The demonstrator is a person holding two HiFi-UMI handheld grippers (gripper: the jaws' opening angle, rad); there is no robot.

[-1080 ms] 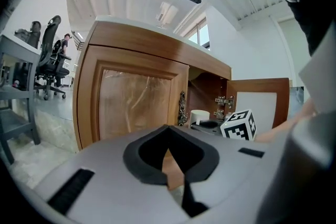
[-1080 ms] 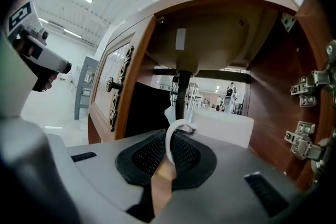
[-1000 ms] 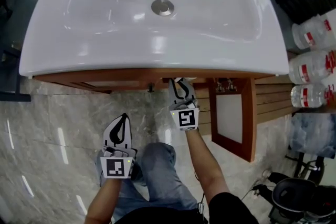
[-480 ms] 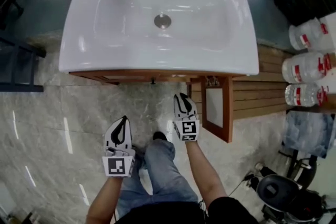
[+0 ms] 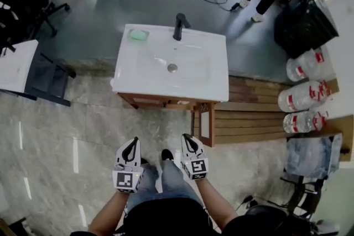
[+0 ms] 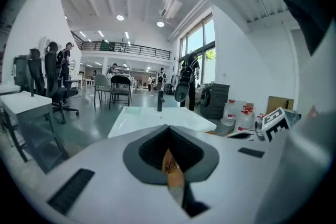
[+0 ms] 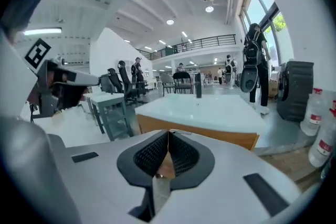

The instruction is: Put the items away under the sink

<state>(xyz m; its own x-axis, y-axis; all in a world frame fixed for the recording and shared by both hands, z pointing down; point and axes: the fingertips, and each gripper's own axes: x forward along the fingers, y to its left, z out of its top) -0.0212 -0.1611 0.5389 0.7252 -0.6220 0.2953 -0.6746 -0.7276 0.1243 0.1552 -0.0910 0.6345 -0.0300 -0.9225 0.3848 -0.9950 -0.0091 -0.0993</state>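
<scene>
Both pairs of jaws are pressed together with nothing in them. The left gripper (image 5: 133, 143) and right gripper (image 5: 187, 140) sit side by side low in the head view, and the right pair has just closed its last bit on air. The sink (image 5: 191, 83) lies straight up-frame from both, well apart from them, with its cupboard underneath. I see no loose item waiting on the floor or near the jaws. Only a green soap dish (image 5: 138, 35) and the tap (image 5: 178, 26) stand on the basin's far edge. Whatever has gone into the cupboard is hidden by the basin top, so I can't say how full it is. What matters now is the cupboard door (image 5: 206, 123) — it stands swung open at the unit's lower right corner, its long edge running down the frame towards me, just up and right of the right gripper. I judge that hand the nearer one for pushing it closed; the left is farther off, across my legs.
</scene>
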